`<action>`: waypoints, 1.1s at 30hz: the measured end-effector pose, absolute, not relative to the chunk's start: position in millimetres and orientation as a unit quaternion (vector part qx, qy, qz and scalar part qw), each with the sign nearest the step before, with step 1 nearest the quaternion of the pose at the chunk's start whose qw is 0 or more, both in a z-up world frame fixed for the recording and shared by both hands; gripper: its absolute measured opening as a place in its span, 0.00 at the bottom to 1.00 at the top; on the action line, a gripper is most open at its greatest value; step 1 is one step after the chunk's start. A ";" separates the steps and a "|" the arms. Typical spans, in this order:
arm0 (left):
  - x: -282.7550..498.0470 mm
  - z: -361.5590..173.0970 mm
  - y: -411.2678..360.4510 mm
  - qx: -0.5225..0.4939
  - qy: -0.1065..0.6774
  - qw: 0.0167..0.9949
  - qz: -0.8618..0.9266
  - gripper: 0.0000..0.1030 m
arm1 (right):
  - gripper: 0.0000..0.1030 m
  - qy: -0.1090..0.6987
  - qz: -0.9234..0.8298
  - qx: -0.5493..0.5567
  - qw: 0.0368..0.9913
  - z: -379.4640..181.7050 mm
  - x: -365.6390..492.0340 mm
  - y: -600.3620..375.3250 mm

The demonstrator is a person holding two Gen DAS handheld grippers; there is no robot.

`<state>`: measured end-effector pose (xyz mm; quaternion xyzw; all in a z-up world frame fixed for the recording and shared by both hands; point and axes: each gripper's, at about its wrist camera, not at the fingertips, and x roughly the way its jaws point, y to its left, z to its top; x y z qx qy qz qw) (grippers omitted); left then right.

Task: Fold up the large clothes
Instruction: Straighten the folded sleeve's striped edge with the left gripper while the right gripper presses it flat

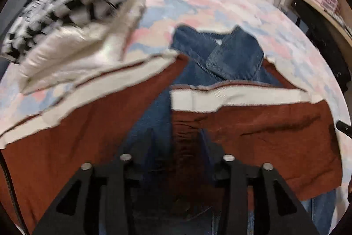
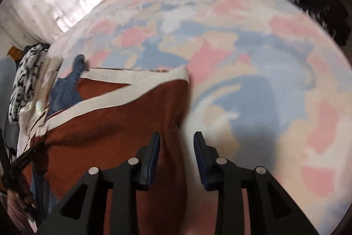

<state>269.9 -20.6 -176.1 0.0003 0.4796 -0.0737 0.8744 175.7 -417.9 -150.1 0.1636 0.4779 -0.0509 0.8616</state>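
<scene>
The rust sweater [image 2: 114,124] is spread left of the right gripper [image 2: 177,158], whose jaws are parted and empty. The left gripper [image 1: 176,160] is centred over it, jaws parted with fabric between, a pinch not discernible.

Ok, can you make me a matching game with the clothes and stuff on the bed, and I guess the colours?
Things:
1. cardigan
2. shirt with a collar
3. top of the clothes pile
4. bedspread

Colours:
A. pink, blue and cream patches
B. rust brown with a cream edge
C. black and white checks
D. blue denim

Pairs: 1-B, 2-D, 3-C, 4-A
</scene>
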 end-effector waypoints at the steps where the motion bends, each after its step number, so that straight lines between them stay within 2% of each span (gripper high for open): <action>1: 267.3 -170.1 -17.5 -0.002 0.472 0.879 -0.072 0.46 | 0.32 0.475 -0.048 0.157 0.864 -142.3 168.4 -414.7; 7: 251.7 -143.9 -24.9 -0.011 0.447 0.888 -0.106 0.45 | 0.32 0.478 0.019 0.156 0.864 -123.5 147.7 -359.9; 8: 248.3 -146.3 -34.9 -0.004 0.450 0.885 -0.117 0.43 | 0.32 0.481 0.033 0.161 0.861 -125.6 146.6 -349.0; 10: 240.6 -156.4 -62.7 0.016 0.463 0.874 -0.146 0.29 | 0.32 0.493 0.062 0.163 0.852 -135.3 148.2 -319.5; 11: 239.5 -162.5 -71.3 0.023 0.468 0.870 -0.153 0.28 | 0.32 0.500 0.073 0.155 0.849 -142.6 148.5 -304.8; 14: 227.8 -187.3 -100.2 0.061 0.486 0.859 -0.152 0.28 | 0.32 0.533 0.070 0.122 0.835 -171.8 148.3 -276.6; 18: 224.6 -219.5 -102.3 0.080 0.507 0.849 -0.126 0.28 | 0.29 0.533 0.038 0.127 0.835 -186.3 134.9 -305.8; 26: 219.3 -196.8 -90.2 0.058 0.512 0.843 -0.158 0.28 | 0.31 0.535 0.012 0.162 0.829 -168.7 100.1 -379.4; 31: 233.5 -165.5 -84.4 0.035 0.491 0.858 -0.150 0.41 | 0.33 0.513 0.014 0.150 0.845 -140.9 123.9 -376.0; 33: 248.3 -160.2 -82.2 0.026 0.486 0.863 -0.137 0.42 | 0.33 0.501 0.025 0.162 0.850 -135.2 147.6 -368.3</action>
